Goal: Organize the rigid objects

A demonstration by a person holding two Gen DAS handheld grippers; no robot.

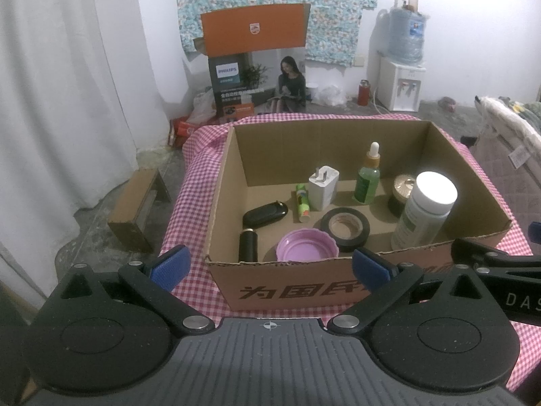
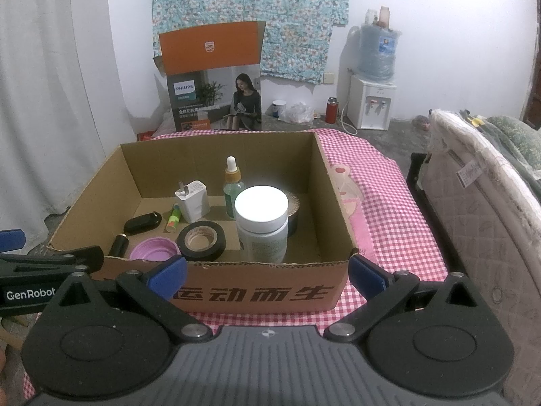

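The bench (image 1: pixel 203 149) is covered with a pink-and-white checked cloth and stands in a bare-floored room with a water dispenser (image 2: pixel 372 101) against the far wall. An open cardboard box (image 1: pixel 223 182) sits on the cloth and holds all the visible rigid objects. A white-capped pill bottle (image 1: pixel 422 213) stands upright near the front right corner. A roll of black tape (image 1: pixel 345 228) lies flat just beside a purple lid (image 1: pixel 307 246). A white charger plug (image 1: pixel 323 187), a green dropper bottle (image 1: pixel 368 179) and a gold-topped dark jar (image 1: pixel 402 193) stand along the back. A black oval case (image 1: pixel 265 213), a black cylinder (image 1: pixel 248 245) and a small green tube (image 1: pixel 302 203) occupy the left side. Upright items appear to be set toward the rear and right, which leaves the flat items reachable from the front.

The left hand-held gripper (image 1: pixel 268 267) hovers in front of the box wall, fingers spread wide and holding nothing. The right hand-held gripper (image 2: pixel 267 272) is likewise spread and empty. Judging by the bare cloth, collection appears to be largely complete.
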